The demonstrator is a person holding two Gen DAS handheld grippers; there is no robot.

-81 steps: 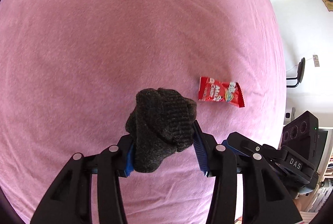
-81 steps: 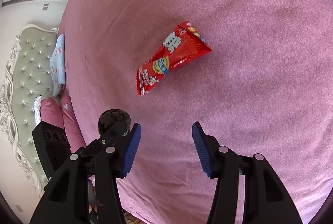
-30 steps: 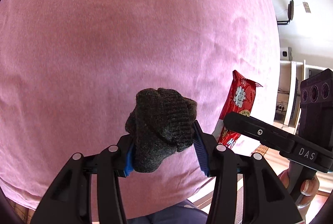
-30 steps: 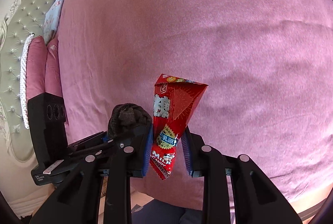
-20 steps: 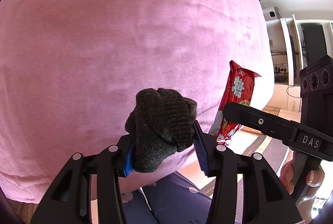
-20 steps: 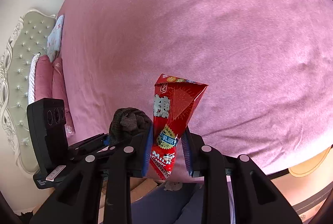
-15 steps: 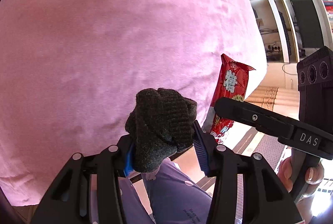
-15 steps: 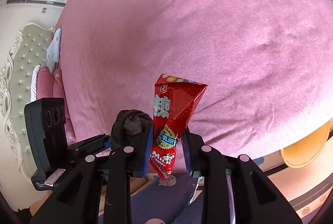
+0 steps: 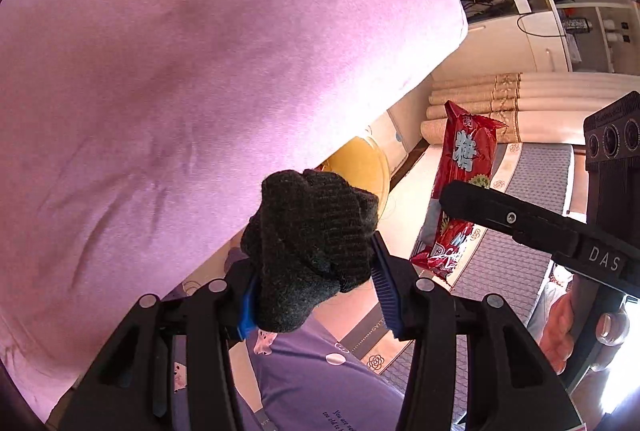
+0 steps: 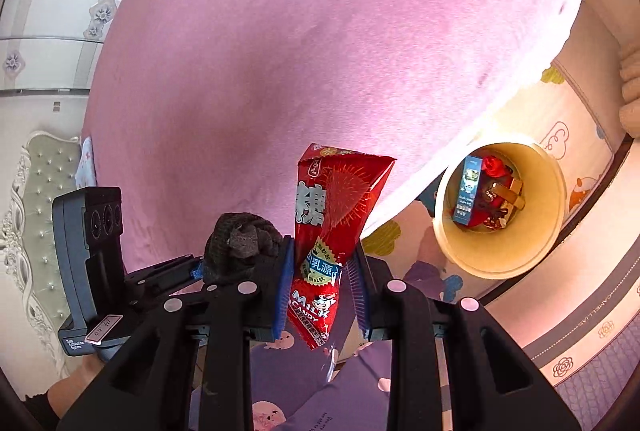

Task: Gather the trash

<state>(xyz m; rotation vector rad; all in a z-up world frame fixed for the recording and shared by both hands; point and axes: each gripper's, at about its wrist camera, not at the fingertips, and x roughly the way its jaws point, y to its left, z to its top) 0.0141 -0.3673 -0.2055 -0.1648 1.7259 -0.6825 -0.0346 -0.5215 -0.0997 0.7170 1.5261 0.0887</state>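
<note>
Pink bedding (image 10: 320,51) fills most of both wrist views, and the bed is taken here as the landmark. A dark knitted sock (image 9: 312,247), bunched into a wad, is pinched between the blue pads of the left gripper (image 9: 316,287) and is carried over the bed's lower edge; its bulk bulges out above the pads. In the right wrist view the same sock (image 10: 240,243) is seen just to the left of the candy wrapper. A red candy wrapper (image 10: 332,231) with white lettering is clamped near its lower end by the right gripper (image 10: 320,291), whose blue pads are pressed against both faces of the packet; the wrapper stands upright, with its upper half seen against the bedding's edge. From the left wrist view the wrapper (image 9: 464,183) is seen off the bed's side, above the floor mat (image 9: 520,251). A cream round bin (image 10: 544,231) stands on the floor just beside the bed's edge, to the right of the wrapper; a blue box (image 10: 468,191) and red and brown scraps lie inside it. Purple patterned clothing (image 10: 360,383) is visible beneath both grippers.
</note>
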